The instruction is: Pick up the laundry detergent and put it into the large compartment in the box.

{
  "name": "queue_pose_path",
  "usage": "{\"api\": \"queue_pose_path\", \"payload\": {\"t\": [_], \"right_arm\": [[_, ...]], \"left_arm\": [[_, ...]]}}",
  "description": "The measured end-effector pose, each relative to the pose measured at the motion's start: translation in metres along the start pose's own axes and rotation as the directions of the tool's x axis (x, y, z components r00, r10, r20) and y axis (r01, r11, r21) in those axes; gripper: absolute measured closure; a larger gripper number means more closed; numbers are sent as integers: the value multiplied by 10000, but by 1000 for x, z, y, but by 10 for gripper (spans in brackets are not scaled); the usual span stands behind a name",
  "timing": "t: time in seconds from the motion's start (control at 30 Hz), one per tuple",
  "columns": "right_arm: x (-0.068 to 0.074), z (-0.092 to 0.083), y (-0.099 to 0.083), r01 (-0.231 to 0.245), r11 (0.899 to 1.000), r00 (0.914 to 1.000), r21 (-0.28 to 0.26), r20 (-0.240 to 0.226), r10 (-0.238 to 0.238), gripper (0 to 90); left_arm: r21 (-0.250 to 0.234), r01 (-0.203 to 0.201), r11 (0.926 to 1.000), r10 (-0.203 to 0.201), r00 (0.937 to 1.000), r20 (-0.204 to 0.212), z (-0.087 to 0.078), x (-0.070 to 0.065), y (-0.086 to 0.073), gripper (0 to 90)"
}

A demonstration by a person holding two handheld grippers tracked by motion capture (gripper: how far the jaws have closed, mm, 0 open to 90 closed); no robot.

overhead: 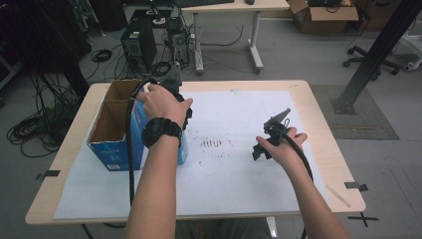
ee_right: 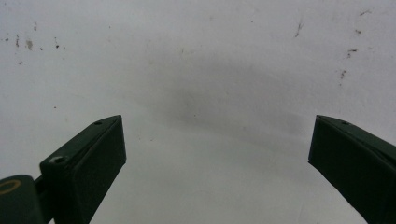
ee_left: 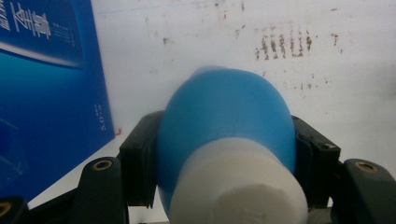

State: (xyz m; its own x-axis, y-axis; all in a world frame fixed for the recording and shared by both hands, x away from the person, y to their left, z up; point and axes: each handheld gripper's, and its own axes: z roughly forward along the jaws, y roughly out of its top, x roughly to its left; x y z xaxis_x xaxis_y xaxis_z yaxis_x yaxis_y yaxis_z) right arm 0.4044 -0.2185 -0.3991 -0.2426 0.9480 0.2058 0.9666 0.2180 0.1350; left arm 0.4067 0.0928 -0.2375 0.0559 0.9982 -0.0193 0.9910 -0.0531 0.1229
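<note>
Held thing: a blue plastic bottle with a white cap (ee_left: 229, 140), rounded body, sits squarely between the two black jaws of the left gripper (ee_left: 224, 158), cap end towards the camera.
Left jaws: clenched on the bottle, one pad pressed against each flank of the blue body.
Bottle's place: over the white table sheet (ee_left: 327, 93), just beside the blue cardboard box (ee_left: 46, 107); in the high view it shows as a blue sliver (overhead: 183, 152) under the left gripper (overhead: 181, 112), against the open-topped box (overhead: 115, 130).
Right jaws: the right gripper (ee_right: 217, 154) stands released, jaws wide apart with bare white sheet between them.
Right gripper's place: in the high view (overhead: 263, 144) it sits low over the sheet, well apart from the bottle.
Extra in left gripper view: white lettering on the box side, brown smudge rows (ee_left: 282, 45) on the sheet.
Extra in high view: both forearms, a black wristwatch (overhead: 161, 130).
</note>
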Motion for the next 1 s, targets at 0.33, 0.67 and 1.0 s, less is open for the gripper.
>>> {"api": "queue_pose_path", "payload": {"t": [0.33, 0.67, 1.0], "right_arm": [[1, -2, 0, 11, 10000, 10000, -60, -25, -11, 41], [1, -3, 0, 21, 10000, 10000, -62, -52, -21, 40], [1, -4, 1, 106, 9999, 9999, -125, -49, -107, 40]], "left_arm": [[-134, -168, 9998, 167, 9998, -68, -23, 1, 2, 372], [-204, -388, 9990, 388, 9992, 7, -41, 2, 4, 372], [-358, -646, 9973, 648, 9979, 31, -61, 0, 8, 372]]}}
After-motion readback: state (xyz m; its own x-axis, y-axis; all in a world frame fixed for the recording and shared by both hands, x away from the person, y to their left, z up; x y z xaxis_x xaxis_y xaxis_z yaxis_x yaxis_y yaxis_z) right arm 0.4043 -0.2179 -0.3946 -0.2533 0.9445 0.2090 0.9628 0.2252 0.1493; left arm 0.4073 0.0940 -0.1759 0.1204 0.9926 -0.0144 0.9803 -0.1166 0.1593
